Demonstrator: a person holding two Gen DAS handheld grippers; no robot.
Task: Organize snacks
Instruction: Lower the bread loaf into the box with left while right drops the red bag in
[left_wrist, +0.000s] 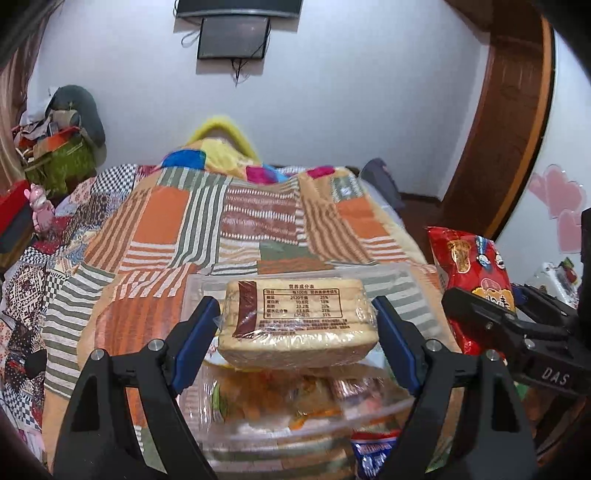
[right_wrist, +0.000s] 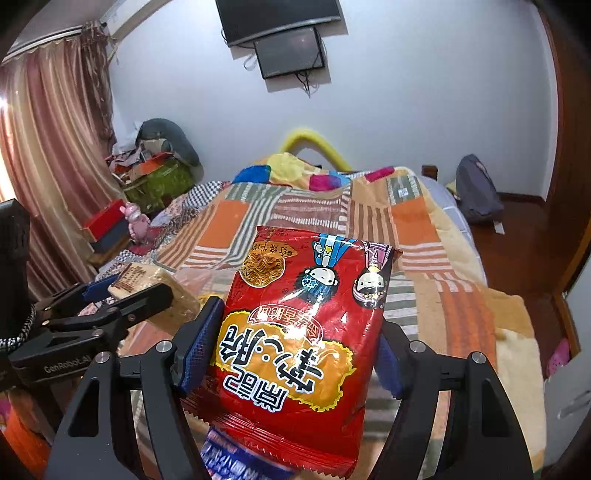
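A bed (left_wrist: 258, 229) fills most of the room, spread with a patchwork quilt (right_wrist: 417, 229) of orange, green and brown stripes. On the wall beyond its head hangs a dark screen (right_wrist: 288, 51), and pinkish curtains (right_wrist: 55, 140) cover the window on the left. A clear plastic bin (left_wrist: 303, 417) sits at the near end of the bed, with several wrapped snacks inside it, though they are too blurred through the plastic to name.

The right gripper (right_wrist: 291, 354) is clamped on a red noodle-snack bag (right_wrist: 303, 332), held upside down above the quilt, its blue pads pressing both sides. A blue-and-white packet (right_wrist: 236, 458) shows just below the bag.

The left gripper (left_wrist: 297, 325) has its fingers closed against a pale biscuit pack (left_wrist: 299, 325) wrapped in clear film, nutrition label facing up, held just above the bin. The two grippers are side by side, near each other.
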